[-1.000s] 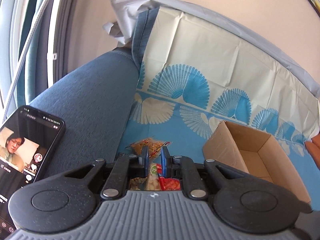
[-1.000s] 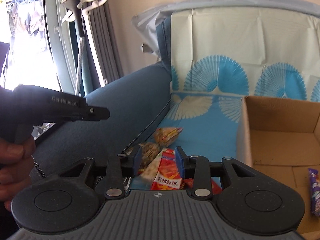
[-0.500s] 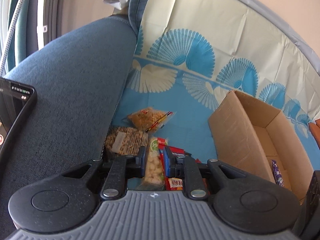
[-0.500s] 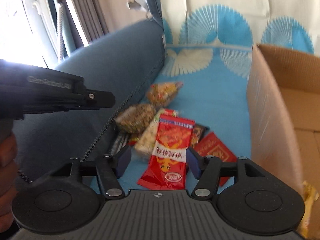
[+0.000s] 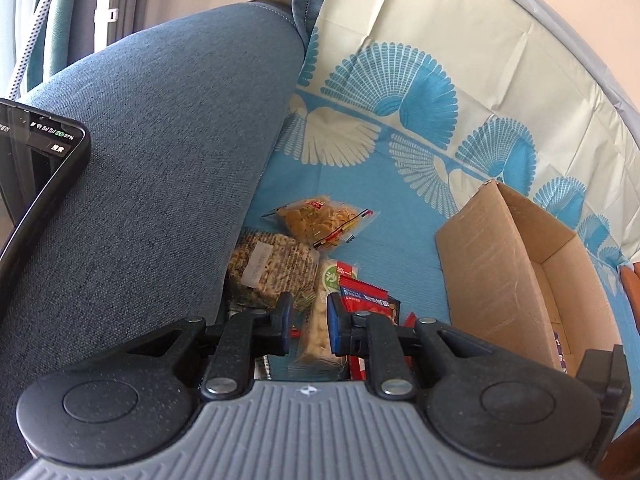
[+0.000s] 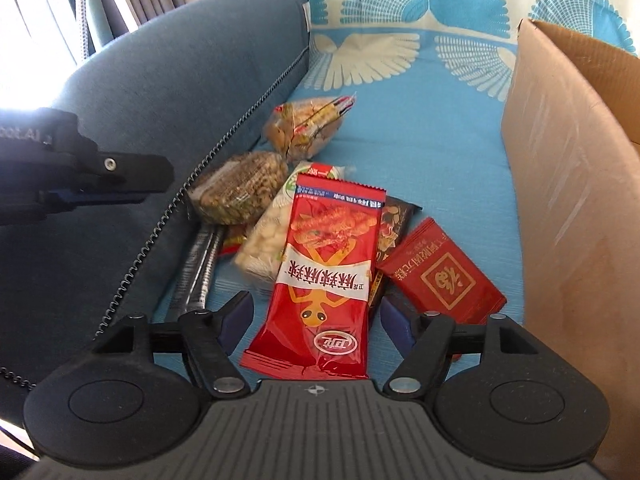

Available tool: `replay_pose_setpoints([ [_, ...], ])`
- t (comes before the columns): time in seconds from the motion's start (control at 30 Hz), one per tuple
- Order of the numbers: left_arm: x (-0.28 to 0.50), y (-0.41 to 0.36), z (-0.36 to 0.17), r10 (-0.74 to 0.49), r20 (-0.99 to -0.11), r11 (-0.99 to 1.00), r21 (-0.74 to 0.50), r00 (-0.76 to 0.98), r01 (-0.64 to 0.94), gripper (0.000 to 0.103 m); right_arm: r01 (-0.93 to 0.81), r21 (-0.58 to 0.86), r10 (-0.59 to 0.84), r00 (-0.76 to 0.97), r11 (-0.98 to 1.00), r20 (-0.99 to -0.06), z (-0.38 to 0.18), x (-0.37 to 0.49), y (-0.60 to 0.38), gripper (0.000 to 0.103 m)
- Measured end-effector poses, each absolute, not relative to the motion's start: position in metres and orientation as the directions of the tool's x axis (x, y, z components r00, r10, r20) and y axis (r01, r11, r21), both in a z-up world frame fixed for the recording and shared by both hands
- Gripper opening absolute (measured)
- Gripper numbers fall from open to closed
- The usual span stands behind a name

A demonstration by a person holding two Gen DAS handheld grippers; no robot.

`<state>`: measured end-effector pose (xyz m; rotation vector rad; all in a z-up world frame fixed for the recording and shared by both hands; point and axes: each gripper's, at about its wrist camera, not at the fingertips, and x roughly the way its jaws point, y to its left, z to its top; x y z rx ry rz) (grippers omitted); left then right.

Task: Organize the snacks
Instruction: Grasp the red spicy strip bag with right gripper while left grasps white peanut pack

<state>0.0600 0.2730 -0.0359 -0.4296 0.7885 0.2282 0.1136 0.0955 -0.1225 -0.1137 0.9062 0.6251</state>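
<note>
A pile of snacks lies on the blue patterned cloth [image 6: 420,152] beside the sofa arm. A long red packet [image 6: 332,264] is on top, over a white peanut packet [image 6: 268,236] and a dark packet [image 6: 394,224]. A square red packet [image 6: 440,280] lies to the right. My right gripper [image 6: 316,312] hovers over the long red packet, its jaws opening and its pads clear of the packet. My left gripper [image 5: 310,316] hangs above the peanut packet [image 5: 320,328], jaws a narrow gap apart, holding nothing; it also shows at left as the left gripper [image 6: 152,176].
An open cardboard box [image 6: 572,200] stands right of the pile, also seen as the box [image 5: 488,264]. A round cracker pack [image 6: 240,188], a clear snack bag [image 6: 308,128] and a black stick pack [image 6: 200,272] lie by the blue sofa arm [image 5: 160,140]. A phone [image 5: 36,168] sits at far left.
Both grippers have tipped down and dropped closer to the snack pile. The right jaws have spread much wider around the long red packet. The left jaws have parted slightly.
</note>
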Motion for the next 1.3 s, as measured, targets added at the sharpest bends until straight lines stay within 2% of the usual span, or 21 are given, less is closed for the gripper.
replay_pose_setpoints([
  [0.13,0.062,0.272,-0.038,0.041,-0.732,0.892,-0.281,0.680,-0.355,0.020,-0.556,0.150,0.448,0.450,0.817,-0.773,-0.125,0.114,0.094,0.051],
  [0.23,0.064,0.272,-0.039,0.035,-0.738,0.890,-0.284,0.674,-0.357,0.020,-0.567,0.173,0.473,0.439,0.806,-0.764,-0.120,0.113,0.087,0.045],
  [0.37,0.068,0.272,-0.043,0.022,-0.749,0.885,-0.294,0.662,-0.362,0.020,-0.591,0.144,0.477,0.459,0.794,-0.749,-0.109,0.102,0.077,0.043],
  [0.57,0.075,0.268,-0.052,-0.003,-0.774,0.883,-0.299,0.633,-0.362,0.020,-0.641,0.095,0.493,0.479,0.762,-0.726,-0.097,0.071,0.058,0.043],
  [0.7,0.082,0.259,-0.058,-0.013,-0.792,0.893,-0.283,0.610,-0.349,0.021,-0.637,0.078,0.466,0.469,0.767,-0.751,-0.107,0.056,0.046,0.043],
  [0.73,0.084,0.256,-0.059,-0.013,-0.797,0.898,-0.274,0.603,-0.343,0.022,-0.639,0.071,0.459,0.467,0.766,-0.756,-0.110,0.054,0.044,0.043],
  [0.8,0.090,0.250,-0.063,-0.011,-0.808,0.909,-0.254,0.589,-0.331,0.033,-0.638,0.049,0.431,0.461,0.769,-0.776,-0.116,0.053,0.045,0.045],
  [1.0,0.105,0.239,-0.072,0.007,-0.828,0.926,-0.206,0.560,-0.317,0.040,-0.645,0.075,0.447,0.436,0.760,-0.781,-0.126,0.062,0.044,0.054],
  [1.3,0.134,0.219,-0.089,0.088,-0.856,0.948,-0.085,0.510,-0.307,0.052,-0.662,0.084,0.449,0.405,0.745,-0.797,-0.136,0.068,0.051,0.060],
])
